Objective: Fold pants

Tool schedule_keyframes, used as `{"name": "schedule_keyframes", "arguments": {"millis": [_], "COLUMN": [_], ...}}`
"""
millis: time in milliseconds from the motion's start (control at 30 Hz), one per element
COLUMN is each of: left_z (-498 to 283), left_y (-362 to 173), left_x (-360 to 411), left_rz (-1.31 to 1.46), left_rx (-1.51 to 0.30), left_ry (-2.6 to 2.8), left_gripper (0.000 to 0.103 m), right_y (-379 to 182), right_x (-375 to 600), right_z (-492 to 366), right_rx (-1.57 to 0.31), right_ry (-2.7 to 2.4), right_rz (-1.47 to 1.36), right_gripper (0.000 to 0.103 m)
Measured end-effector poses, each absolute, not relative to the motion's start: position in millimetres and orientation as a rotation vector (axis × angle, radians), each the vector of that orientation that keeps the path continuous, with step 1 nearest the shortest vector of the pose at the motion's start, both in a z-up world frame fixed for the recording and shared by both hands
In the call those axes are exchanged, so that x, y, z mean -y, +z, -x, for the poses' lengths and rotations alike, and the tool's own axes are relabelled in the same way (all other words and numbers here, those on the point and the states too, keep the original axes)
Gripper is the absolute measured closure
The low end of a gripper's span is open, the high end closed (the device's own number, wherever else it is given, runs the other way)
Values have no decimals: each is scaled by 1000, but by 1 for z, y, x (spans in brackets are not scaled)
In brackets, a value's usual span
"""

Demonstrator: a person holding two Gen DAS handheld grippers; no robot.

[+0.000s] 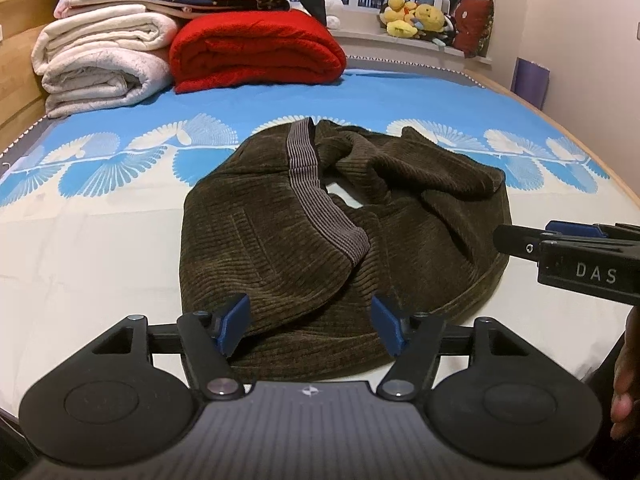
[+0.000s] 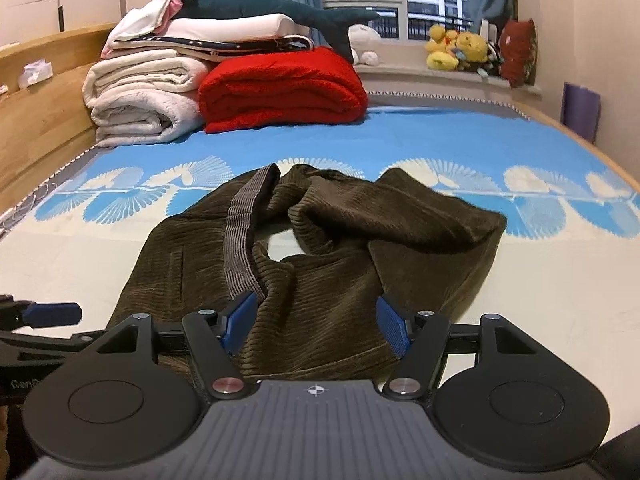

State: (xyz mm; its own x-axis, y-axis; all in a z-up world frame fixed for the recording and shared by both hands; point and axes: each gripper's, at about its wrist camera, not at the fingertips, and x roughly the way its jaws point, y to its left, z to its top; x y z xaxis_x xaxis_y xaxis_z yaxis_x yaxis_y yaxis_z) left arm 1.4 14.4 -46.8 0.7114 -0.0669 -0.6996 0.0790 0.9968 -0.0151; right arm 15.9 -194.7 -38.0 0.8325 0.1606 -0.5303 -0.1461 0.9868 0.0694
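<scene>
Dark olive corduroy pants [image 1: 304,240] lie crumpled in a heap on the bed, with the grey ribbed waistband [image 1: 308,184] running across the top. They also show in the right wrist view [image 2: 320,264], with the waistband [image 2: 244,232] on the left. My left gripper [image 1: 310,322] is open and empty, hovering over the pants' near edge. My right gripper [image 2: 316,326] is open and empty over the near edge too. The right gripper shows at the right edge of the left wrist view [image 1: 520,240]; the left gripper's tip shows at the left edge of the right wrist view [image 2: 52,314].
The bed has a blue and cream sheet [image 1: 100,240]. Folded white blankets [image 1: 104,60] and a red blanket [image 1: 256,52] are stacked at the back left by the wooden headboard [image 2: 36,120]. Plush toys [image 2: 460,50] sit on the windowsill. A wall runs along the right.
</scene>
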Motion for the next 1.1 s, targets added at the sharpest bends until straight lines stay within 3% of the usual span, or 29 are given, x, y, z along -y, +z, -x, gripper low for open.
{"name": "schedule_keyframes", "arguments": {"millis": [433, 733, 1100], "left_z": [-3, -3, -3], "left_y": [-49, -49, -50], "left_x": [-12, -12, -10], "left_rz": [-14, -13, -15], "left_rx": [-785, -787, -785], "left_ry": [-85, -85, -87], "left_gripper": [32, 32, 36], "right_y": [-41, -42, -43], "right_x": [191, 191, 189], "right_z": [-15, -18, -18], "right_rx": [-596, -610, -612], "right_ry": [218, 224, 235], "right_rz": [-12, -13, -12], "right_gripper": [35, 46, 50]}}
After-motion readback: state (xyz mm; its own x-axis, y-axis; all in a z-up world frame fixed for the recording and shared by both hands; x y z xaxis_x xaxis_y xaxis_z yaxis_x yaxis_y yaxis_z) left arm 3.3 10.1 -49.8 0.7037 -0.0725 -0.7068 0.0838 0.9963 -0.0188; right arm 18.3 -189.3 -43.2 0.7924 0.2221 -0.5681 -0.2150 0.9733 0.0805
